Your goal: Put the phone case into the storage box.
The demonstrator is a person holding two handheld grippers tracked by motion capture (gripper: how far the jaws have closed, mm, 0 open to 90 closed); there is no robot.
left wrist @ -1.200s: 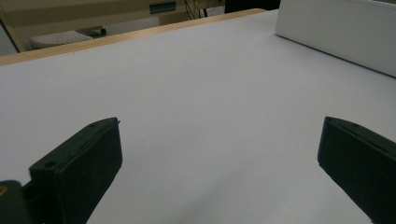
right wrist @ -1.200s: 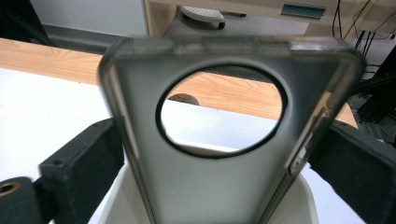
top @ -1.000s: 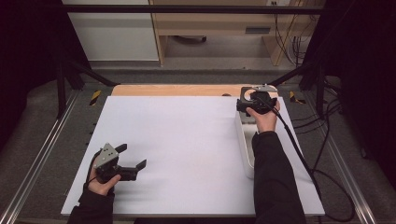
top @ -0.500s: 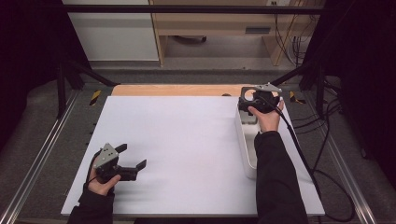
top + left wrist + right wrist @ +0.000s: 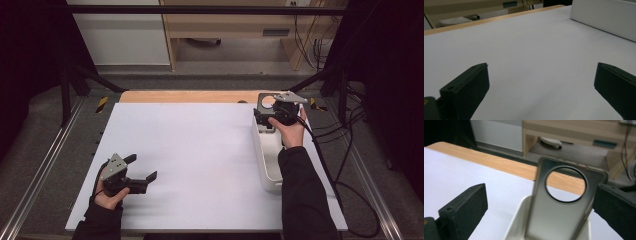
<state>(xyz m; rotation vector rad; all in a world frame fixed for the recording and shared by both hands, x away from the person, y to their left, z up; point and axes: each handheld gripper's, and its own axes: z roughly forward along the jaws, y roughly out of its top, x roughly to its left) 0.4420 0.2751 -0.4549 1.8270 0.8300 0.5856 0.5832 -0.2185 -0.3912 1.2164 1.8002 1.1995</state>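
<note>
A translucent grey phone case (image 5: 564, 220) with a round cut-out stands upright at the far end of a white tray (image 5: 516, 227). My right gripper (image 5: 540, 195) is open, its jaws wide apart on either side of the case. The right jaw is close against the case's edge and the left jaw is well clear. From the high view the case (image 5: 263, 104) rises at the far end of the tray (image 5: 265, 175), in front of my right gripper (image 5: 267, 114). My left gripper (image 5: 142, 166) rests open and empty near the table's front left; its view (image 5: 541, 77) faces bare white surface.
The white table top (image 5: 200, 150) ends in a wooden strip (image 5: 190, 96) at the far edge. The tray's side wall (image 5: 604, 15) shows at the upper right of the left gripper view. Cables (image 5: 340, 165) trail off the right side. Metal rails run along both sides.
The right hand and gripper have shifted slightly at the tray's far end, with the case still between the jaws. The left gripper has not moved.
</note>
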